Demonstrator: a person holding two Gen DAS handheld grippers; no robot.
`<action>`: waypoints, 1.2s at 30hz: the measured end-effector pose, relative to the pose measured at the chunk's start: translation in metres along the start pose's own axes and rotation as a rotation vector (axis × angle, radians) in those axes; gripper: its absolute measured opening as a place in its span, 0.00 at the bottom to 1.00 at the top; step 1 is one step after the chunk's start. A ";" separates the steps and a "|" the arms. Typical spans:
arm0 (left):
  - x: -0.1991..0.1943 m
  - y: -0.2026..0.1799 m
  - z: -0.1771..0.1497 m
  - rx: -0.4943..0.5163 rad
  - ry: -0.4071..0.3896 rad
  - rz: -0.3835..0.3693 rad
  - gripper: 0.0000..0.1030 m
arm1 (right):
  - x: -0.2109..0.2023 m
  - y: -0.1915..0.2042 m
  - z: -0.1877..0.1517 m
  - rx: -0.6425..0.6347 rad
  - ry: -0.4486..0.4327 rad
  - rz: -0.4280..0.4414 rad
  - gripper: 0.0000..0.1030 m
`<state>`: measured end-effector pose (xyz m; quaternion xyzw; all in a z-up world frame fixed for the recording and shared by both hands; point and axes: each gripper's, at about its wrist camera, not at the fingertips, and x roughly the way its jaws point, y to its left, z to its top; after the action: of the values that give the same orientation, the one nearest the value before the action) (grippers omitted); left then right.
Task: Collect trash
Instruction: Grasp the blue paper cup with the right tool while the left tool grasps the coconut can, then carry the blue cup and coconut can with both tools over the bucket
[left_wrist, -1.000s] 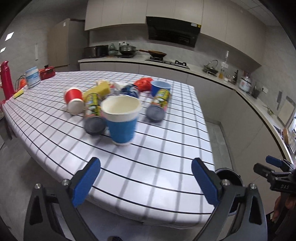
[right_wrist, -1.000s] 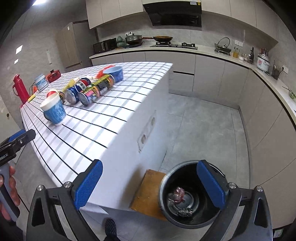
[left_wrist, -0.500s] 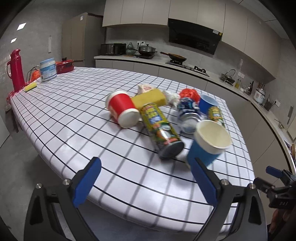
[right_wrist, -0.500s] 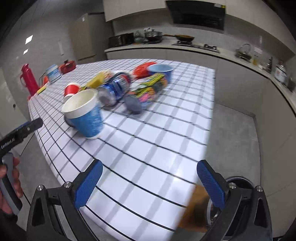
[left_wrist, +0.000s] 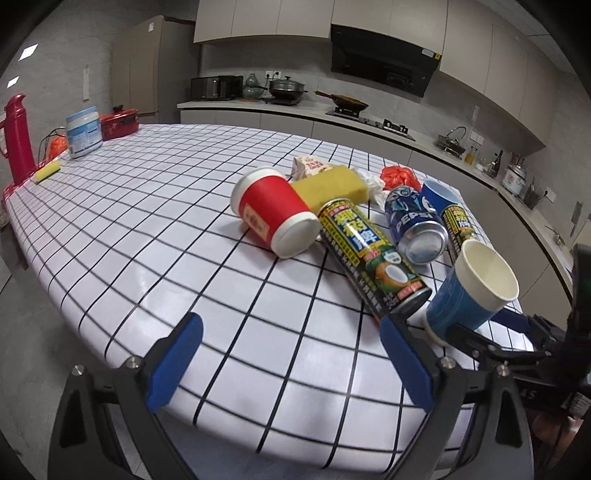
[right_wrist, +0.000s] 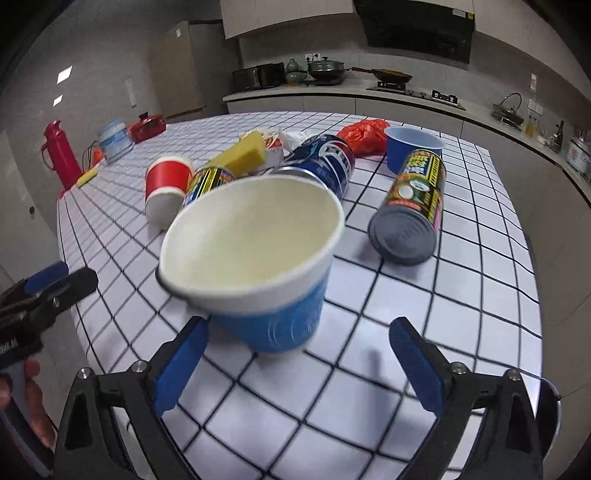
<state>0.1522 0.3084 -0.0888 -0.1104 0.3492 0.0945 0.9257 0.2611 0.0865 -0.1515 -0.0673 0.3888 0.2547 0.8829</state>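
While the blue paper cup (right_wrist: 266, 266) stands upright near the front edge of the checked table (right_wrist: 461, 332), the right gripper (right_wrist: 295, 365) reaches around its base, jaws just narrowing but pads not yet pressing. Behind it lie a coconut-drink can (right_wrist: 413, 218), a Pepsi can (left_wrist: 413, 221) and a red cup (left_wrist: 273, 214). The left gripper (left_wrist: 291, 362) hangs wide apart, holding nothing.

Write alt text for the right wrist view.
A blue paper cup stands upright on the checked table, between the open right gripper fingers, which have just been closing. Behind lie cans, a red cup and a yellow sponge.
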 end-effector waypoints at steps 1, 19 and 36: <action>0.002 -0.002 0.003 0.003 -0.001 -0.007 0.94 | 0.003 -0.001 0.002 0.009 -0.004 0.002 0.88; 0.075 -0.065 0.036 0.014 0.103 -0.081 0.65 | -0.019 -0.056 -0.002 0.061 -0.018 -0.045 0.60; 0.075 -0.058 0.026 0.127 0.128 -0.031 0.62 | -0.005 -0.062 -0.006 0.058 0.005 -0.085 0.71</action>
<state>0.2391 0.2674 -0.1117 -0.0625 0.4110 0.0507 0.9081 0.2856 0.0290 -0.1567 -0.0588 0.3952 0.2052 0.8935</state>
